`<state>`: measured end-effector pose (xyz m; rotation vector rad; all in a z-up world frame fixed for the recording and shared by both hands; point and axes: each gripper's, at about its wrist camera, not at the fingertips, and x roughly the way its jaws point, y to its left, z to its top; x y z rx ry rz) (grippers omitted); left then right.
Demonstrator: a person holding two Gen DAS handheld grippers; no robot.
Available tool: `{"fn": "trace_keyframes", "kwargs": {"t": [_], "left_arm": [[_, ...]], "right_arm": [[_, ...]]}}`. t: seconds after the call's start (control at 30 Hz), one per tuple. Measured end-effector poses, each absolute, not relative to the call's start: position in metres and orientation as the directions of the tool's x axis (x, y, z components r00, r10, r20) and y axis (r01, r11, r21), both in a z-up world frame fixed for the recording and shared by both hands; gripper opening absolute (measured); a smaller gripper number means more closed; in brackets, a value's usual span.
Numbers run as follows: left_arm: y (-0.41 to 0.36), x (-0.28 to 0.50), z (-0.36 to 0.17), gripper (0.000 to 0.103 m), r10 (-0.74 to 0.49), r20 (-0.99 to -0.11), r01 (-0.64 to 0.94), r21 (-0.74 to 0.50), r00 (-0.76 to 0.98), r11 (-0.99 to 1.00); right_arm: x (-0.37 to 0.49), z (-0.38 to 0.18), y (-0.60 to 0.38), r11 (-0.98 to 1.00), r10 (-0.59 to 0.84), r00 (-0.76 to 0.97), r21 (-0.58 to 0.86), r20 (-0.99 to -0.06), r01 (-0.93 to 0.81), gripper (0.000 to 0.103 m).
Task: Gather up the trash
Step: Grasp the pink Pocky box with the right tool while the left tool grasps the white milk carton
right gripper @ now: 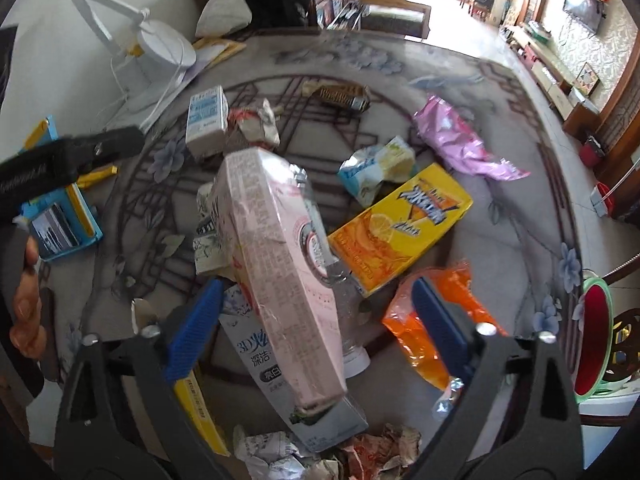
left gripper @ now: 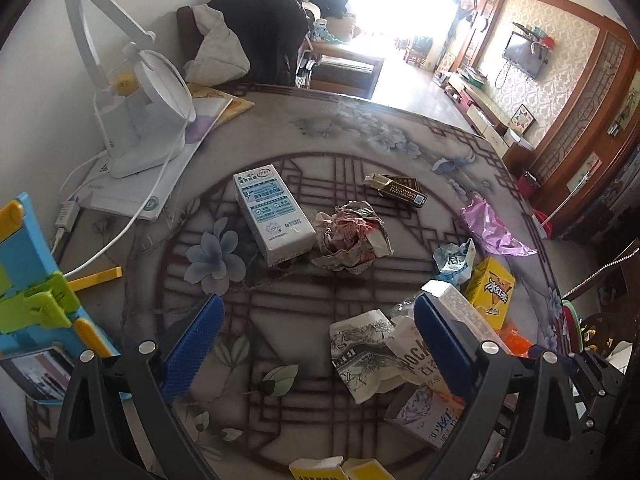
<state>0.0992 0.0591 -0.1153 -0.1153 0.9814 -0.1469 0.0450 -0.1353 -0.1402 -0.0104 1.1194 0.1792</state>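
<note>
Trash lies across the patterned table [left gripper: 280,360]. In the left wrist view my left gripper [left gripper: 318,312] is open over bare table, with a white-and-blue carton [left gripper: 272,216] and crumpled newspaper [left gripper: 352,240] beyond it. Its right finger sits beside a torn paper packet [left gripper: 360,352]. In the right wrist view my right gripper [right gripper: 316,292] is open around a tilted pink box [right gripper: 280,260]; the pads do not press on it. A yellow drink carton [right gripper: 400,228], an orange wrapper [right gripper: 424,328] and a toothpaste box [right gripper: 256,352] lie close by.
A white desk lamp [left gripper: 140,120] with its cable stands at the back left. A blue and green holder [left gripper: 32,292] is at the left edge. A dark cigarette box [left gripper: 400,188] and a pink wrapper [left gripper: 492,224] lie farther back. A red bin [right gripper: 596,340] sits past the right table edge.
</note>
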Motion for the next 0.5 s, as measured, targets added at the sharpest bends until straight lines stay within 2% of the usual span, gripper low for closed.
{"fn": "trace_keyframes", "kwargs": {"t": [0.07,0.13,0.27,0.4,0.5], "left_arm": [[0.064,0.118,-0.127,0.09,-0.182,-0.826,0.044,-0.188,0.533,0.981],[0.073,0.142,-0.138,0.085,-0.173,-0.838,-0.013,-0.21,0.517,0.978],[0.08,0.186,-0.153,0.084,-0.097,-0.846,-0.101,-0.175,0.525,0.979],[0.077,0.225,-0.173,0.08,-0.036,-0.872,-0.147,-0.123,0.488,0.981],[0.078,0.24,-0.188,0.074,-0.023,-0.894,-0.18,-0.115,0.448,0.977]], "right_arm": [[0.046,-0.145,-0.139,0.978,0.19,0.401,0.137,-0.896,-0.157,0.047],[0.045,-0.142,-0.138,0.978,0.191,0.409,0.136,-0.892,-0.161,0.044],[0.046,-0.136,-0.141,0.972,0.221,0.419,0.166,-0.881,-0.164,0.035],[0.048,-0.131,-0.144,0.969,0.241,0.424,0.192,-0.873,-0.155,0.034],[0.049,-0.129,-0.145,0.969,0.241,0.432,0.194,-0.869,-0.151,0.034]]}}
